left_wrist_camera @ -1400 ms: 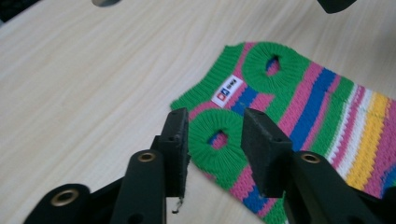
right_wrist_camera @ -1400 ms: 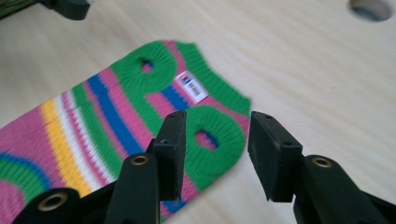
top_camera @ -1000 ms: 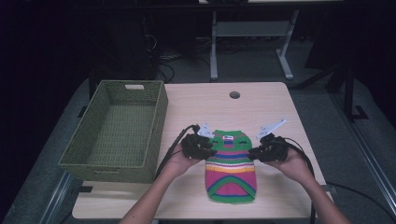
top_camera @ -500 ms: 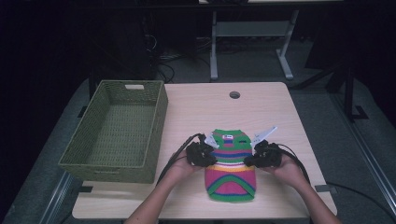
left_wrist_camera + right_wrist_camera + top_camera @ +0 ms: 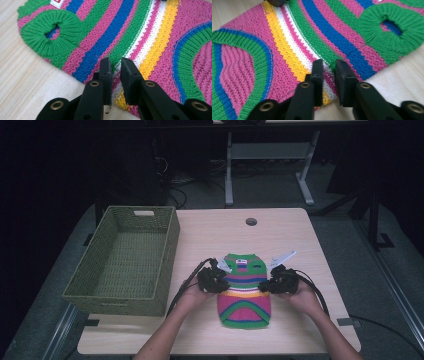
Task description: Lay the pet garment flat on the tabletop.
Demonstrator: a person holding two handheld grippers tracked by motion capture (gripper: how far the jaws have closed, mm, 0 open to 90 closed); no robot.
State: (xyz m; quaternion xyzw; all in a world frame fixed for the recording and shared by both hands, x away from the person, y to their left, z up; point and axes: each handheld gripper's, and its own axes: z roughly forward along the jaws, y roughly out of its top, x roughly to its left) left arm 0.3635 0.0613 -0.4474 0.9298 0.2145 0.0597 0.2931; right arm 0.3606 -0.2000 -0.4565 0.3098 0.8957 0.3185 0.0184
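A small knitted sweater (image 5: 245, 295) with pink, green, blue, yellow and white stripes lies flat on the table, neck end away from me. My left gripper (image 5: 220, 282) is at its left edge, mid-body. In the left gripper view the jaws (image 5: 115, 66) stand nearly together, with the sweater (image 5: 150, 37) edge between them just below a green armhole. My right gripper (image 5: 267, 286) mirrors this at the right edge. There too the jaws (image 5: 329, 67) are pinched on the striped knit (image 5: 287, 50) by the pink and white bands.
A green woven basket (image 5: 172, 240) stands empty at the table's left, close to my left hand. A round cable hole (image 5: 251, 221) sits near the table's far edge. Bare wood (image 5: 290, 235) lies beyond the sweater, with dark floor and a metal stand behind.
Both grippers have slid toward me along the sweater's sides, from near the armholes to mid-body, and moved in onto its edges.
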